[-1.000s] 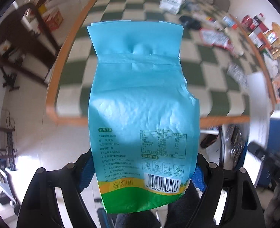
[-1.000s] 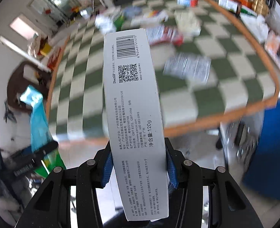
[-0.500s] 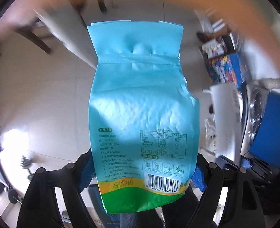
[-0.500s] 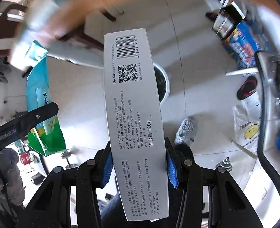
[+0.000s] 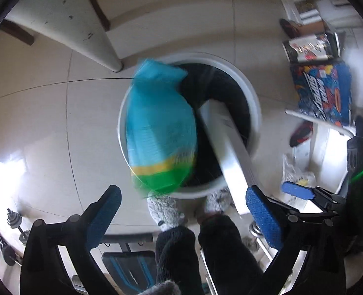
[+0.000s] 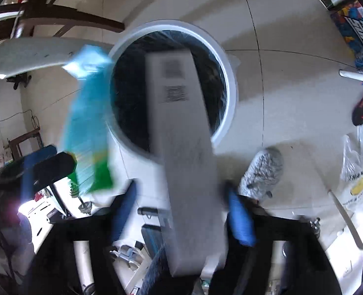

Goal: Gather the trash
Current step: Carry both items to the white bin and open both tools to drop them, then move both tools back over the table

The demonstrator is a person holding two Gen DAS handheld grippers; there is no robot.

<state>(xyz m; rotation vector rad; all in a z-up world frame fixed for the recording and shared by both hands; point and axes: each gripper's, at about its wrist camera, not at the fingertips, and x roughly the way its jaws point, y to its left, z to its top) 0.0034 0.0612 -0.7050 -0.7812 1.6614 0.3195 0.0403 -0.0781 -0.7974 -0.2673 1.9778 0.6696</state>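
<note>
The left claw (image 5: 184, 211) at the bottom of the frame has just spread its jaws, released; the blurred blue pouch (image 5: 160, 125) sits mid-frame over the white bin's (image 5: 254, 100) left rim. Right of it, the right claw (image 6: 181, 211) has likewise just opened, and the blurred white box (image 6: 184, 147) between its pads (image 6: 240, 221) slants up toward the bin mouth.

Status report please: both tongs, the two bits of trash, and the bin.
Left tongs and right tongs just opened, nothing gripped. Blue bag and white box blurred, loose over bin. Grey slippers beside bin.

Home interior: tiled floor (image 5: 46, 123), dumbbells (image 5: 14, 223), slippered feet (image 5: 164, 211), white waste bin (image 5: 252, 98)
</note>
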